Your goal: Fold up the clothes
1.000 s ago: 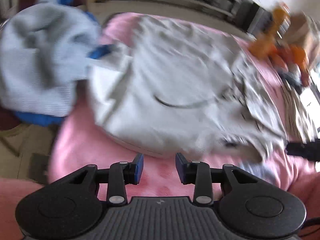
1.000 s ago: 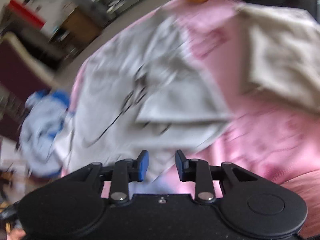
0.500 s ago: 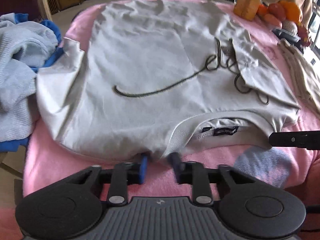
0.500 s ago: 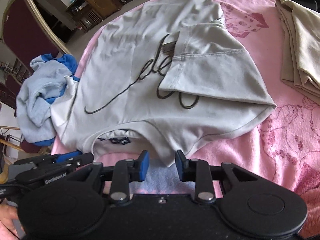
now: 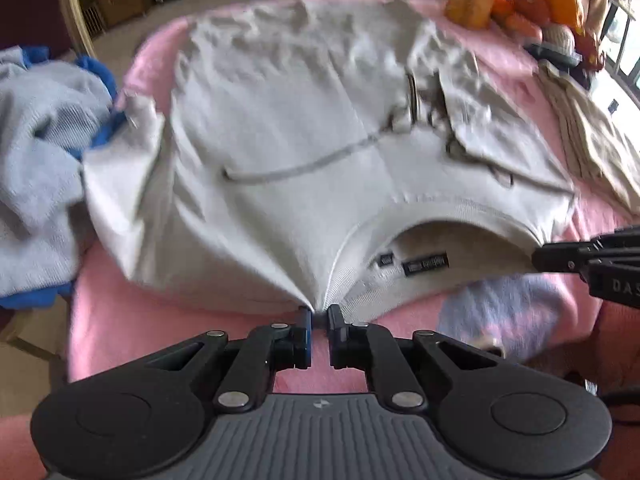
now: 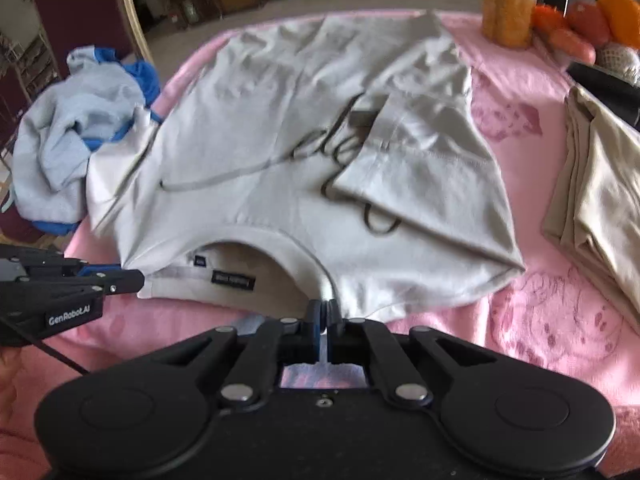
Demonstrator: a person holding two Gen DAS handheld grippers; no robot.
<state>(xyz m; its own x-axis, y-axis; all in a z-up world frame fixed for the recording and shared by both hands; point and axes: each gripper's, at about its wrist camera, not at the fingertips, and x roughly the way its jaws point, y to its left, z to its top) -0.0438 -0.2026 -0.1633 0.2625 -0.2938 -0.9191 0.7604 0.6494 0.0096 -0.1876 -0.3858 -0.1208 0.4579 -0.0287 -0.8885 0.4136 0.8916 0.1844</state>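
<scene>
Left claw is closing on the shirt near its collar; right claw pinches the collar's other side. Shirt lies flat on the pink blanket. Risk: thin pinches slip when lifted, spoiling the fold.

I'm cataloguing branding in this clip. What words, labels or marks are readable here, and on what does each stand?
"GenRobot.AI": on the side of the left gripper, seen from the right wrist.
"DAS", cut off at the picture's edge: on the right gripper, seen from the left wrist.
Script lettering on the grey T-shirt: partly covered by a folded sleeve, unreadable.
Two dark neck labels: too blurred to read.
</scene>
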